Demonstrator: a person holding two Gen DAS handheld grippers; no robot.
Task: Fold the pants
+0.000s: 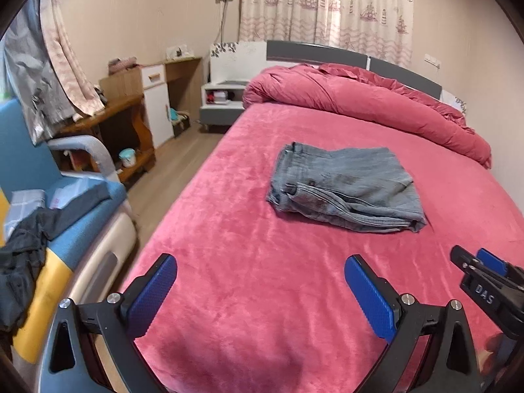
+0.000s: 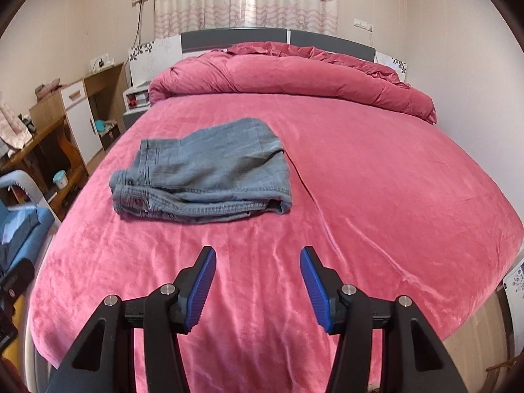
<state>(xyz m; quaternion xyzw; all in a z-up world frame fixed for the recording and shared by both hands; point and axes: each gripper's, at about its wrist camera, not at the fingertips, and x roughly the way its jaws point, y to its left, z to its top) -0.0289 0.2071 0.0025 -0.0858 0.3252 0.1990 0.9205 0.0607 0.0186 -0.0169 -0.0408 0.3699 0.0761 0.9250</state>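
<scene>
The left tool (image 1: 260,290) is spread wide with nothing between its blue pads (image 1: 154,294). It hangs over the near part of the bed (image 1: 229,229), above the pink blanket. The right tool (image 2: 258,283) is let go too, its jaws apart and empty, and it also hangs over the near part of the bed. In the left view, the tip of the right tool shows just to the right of the left tool.

Ahead of both tools lie the pants (image 2: 203,177). They are grey-blue jeans. They sit well apart from both tools, out on the middle of the bed. From the right tool they are ahead and to the left. From the left tool they are ahead and a bit to the right.

The pants are already a small, thick bundle with layers stacked up. The waistband shows on the left side of the bundle. The edges do not line up neatly, but no leg hangs out.

So I think the folding is nearly all done, or done. Maybe a little tidy-up is left.

Past the pants, a rolled-up red quilt (image 2: 294,78) lies at the far end of the bed.
</scene>
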